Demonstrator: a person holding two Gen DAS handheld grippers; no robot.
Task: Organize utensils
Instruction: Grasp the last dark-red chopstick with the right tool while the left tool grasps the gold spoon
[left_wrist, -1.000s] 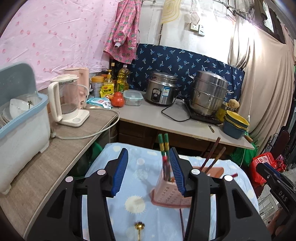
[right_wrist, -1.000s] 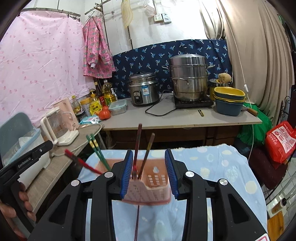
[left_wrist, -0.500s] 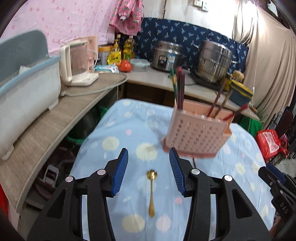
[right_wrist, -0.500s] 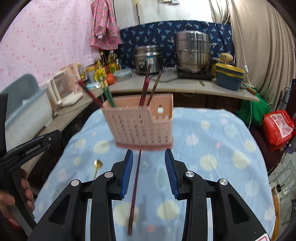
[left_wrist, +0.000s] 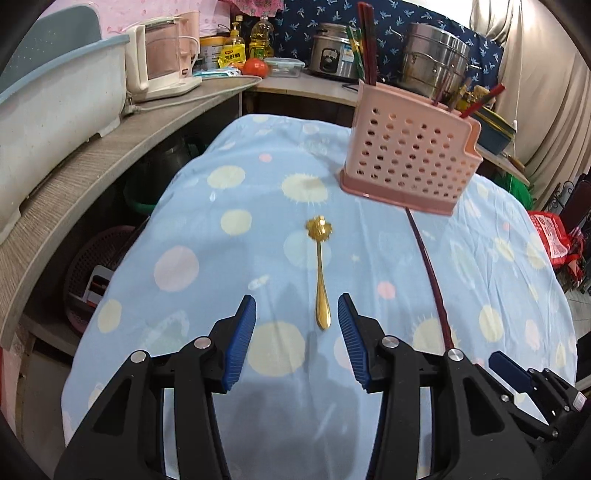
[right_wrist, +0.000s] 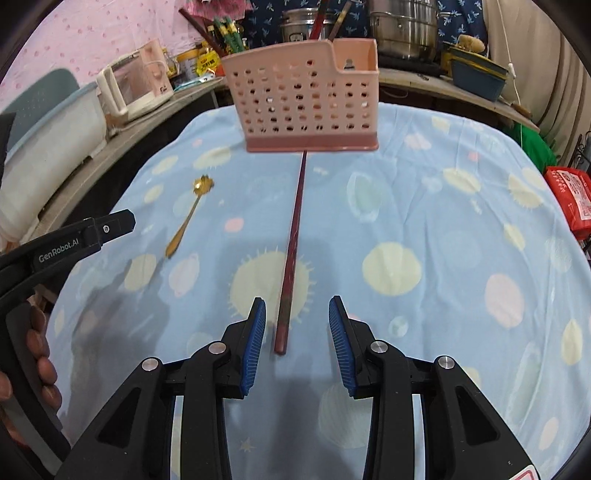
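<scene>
Left gripper (left_wrist: 297, 314) part open, empty; spoon (left_wrist: 320, 273) handle tip lies between its fingertips. Right gripper (right_wrist: 297, 317) part open, empty, straddling the chopstick (right_wrist: 293, 243) end. Holder (right_wrist: 306, 99) beyond both; bare cloth (right_wrist: 424, 206) right of the right fingers.

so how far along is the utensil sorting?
Done: several chopsticks stand in the pink holder. In hand: nothing; left gripper is open around the gold spoon handle, right gripper open around the loose red chopstick. Left: both still lie on the cloth.
</scene>
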